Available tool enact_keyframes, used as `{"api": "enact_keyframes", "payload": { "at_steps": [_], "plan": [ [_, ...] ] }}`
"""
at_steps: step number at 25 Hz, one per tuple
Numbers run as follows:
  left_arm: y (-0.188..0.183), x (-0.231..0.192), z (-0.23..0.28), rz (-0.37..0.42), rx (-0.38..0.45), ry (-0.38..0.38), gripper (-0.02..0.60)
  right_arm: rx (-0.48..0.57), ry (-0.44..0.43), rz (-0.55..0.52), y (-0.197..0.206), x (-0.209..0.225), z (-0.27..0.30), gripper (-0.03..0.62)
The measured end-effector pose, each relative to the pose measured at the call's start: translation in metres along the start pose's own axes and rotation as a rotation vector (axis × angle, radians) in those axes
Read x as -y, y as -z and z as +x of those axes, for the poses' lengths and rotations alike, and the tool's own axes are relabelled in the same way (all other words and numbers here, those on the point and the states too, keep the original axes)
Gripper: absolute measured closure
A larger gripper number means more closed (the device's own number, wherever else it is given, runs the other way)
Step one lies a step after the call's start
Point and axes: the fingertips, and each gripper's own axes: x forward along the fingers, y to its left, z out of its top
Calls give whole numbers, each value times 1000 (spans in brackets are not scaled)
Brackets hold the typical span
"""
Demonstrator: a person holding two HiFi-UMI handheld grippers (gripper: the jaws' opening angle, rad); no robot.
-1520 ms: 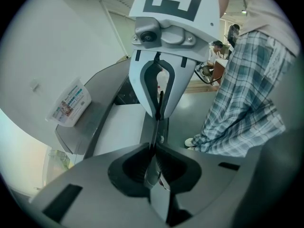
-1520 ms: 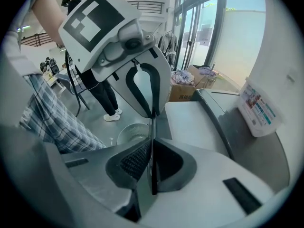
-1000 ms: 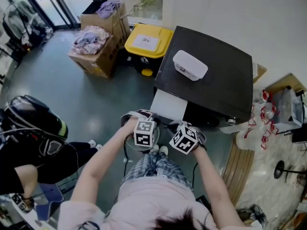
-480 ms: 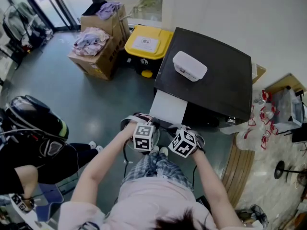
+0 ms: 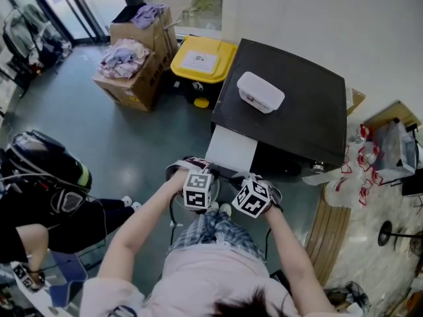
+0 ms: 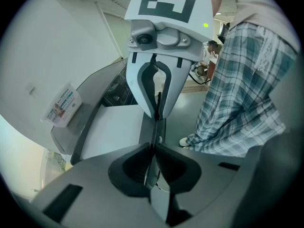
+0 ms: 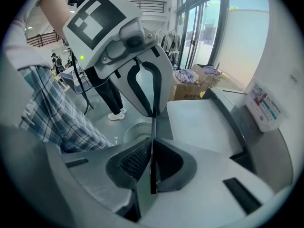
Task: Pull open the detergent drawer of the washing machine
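Note:
The dark-topped washing machine [image 5: 291, 104] stands right in front of me in the head view. A flat white panel [image 5: 232, 149] juts out from its front; it also shows as the white panel [image 6: 114, 132] and the white panel [image 7: 204, 125] in the gripper views. Both grippers hang just in front of that panel, over my plaid trousers. My left gripper [image 6: 153, 147] is shut with nothing between its pads. My right gripper [image 7: 152, 142] is shut and empty too. They point at each other, tips nearly touching: the right gripper [image 6: 156, 115] faces the left camera, the left gripper [image 7: 153, 113] the right one.
A white box [image 5: 261, 91] lies on the machine's top. Left of the machine stand a yellow-lidded bin [image 5: 200, 59] and cardboard boxes [image 5: 129, 74] with clothes. A person in black [image 5: 46, 177] crouches at the left. A round wire basket [image 7: 137, 129] sits on the floor.

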Motion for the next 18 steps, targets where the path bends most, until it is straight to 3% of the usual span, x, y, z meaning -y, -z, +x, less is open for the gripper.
{"api": "enact_keyframes", "payload": {
  "at_steps": [13, 18],
  "plan": [
    [1, -1, -4, -67, 47, -24, 520, 41, 23, 48, -1, 0, -2, 546],
    [1, -6, -13, -100, 78, -68, 520, 118, 28, 112, -10, 3, -12, 502]
  ]
}}
